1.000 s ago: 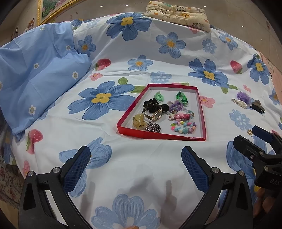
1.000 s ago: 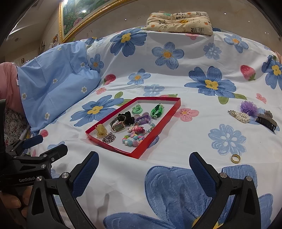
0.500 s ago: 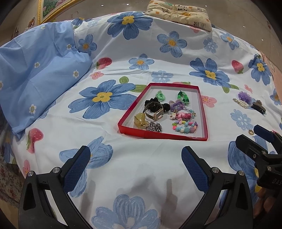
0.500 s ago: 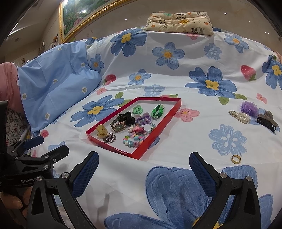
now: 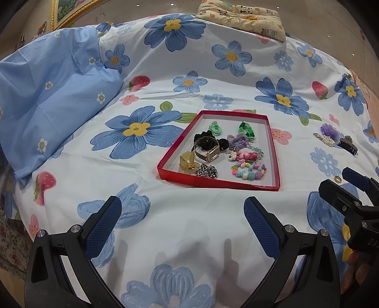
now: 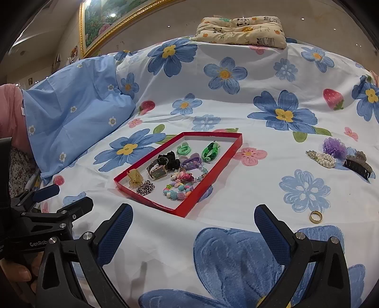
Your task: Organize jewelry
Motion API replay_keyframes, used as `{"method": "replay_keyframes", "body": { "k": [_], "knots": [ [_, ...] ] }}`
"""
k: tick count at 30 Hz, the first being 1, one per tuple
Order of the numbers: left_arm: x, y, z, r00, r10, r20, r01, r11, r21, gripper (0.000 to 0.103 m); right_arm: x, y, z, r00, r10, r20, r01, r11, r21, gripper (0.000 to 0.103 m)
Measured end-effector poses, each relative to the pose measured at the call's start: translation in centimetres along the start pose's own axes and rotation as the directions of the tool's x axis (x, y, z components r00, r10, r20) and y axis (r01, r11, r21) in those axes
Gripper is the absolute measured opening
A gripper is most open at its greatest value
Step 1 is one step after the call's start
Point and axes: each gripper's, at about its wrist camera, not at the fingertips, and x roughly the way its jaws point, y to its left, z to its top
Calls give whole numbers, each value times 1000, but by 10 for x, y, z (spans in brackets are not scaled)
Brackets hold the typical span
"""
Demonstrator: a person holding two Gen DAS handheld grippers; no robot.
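A shallow red tray (image 5: 272, 151) (image 6: 221, 170) lies on the flowered bedsheet and holds a gold watch (image 5: 208, 151) (image 6: 157, 171), hair ties, a beaded bracelet (image 5: 248, 171) (image 6: 177, 190), a chain and a yellow clip. Loose on the sheet to its right lie a gold ring (image 6: 315, 216) (image 5: 337, 178), a pearl clip (image 6: 321, 158) (image 5: 324, 139), a purple scrunchie (image 6: 334, 145) and a black claw clip (image 6: 357, 164). My left gripper (image 5: 182, 221) hovers open in front of the tray's near edge. My right gripper (image 6: 193, 227) is open too, empty, with the ring just right of it.
A light blue pillow (image 5: 47, 99) (image 6: 71, 118) rises at the left. A folded panda-print cushion (image 5: 241, 16) (image 6: 239, 29) lies at the far edge of the bed. A gold-framed picture (image 6: 113, 19) hangs on the wall behind. A hand (image 6: 14, 270) holds the left gripper's handle.
Both views have shifted only slightly; the tray sits a little lower in the left wrist view. Both grippers stay open and nothing on the bed has moved.
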Motion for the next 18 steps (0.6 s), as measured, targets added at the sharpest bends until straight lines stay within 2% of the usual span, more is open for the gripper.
{"method": "replay_keyframes", "body": {
  "k": [18],
  "knots": [
    [5, -7, 6, 1000, -18, -6, 18, 1000, 4, 103, 4, -6, 8, 1000, -4, 0, 4, 1000, 9, 103]
  ]
}}
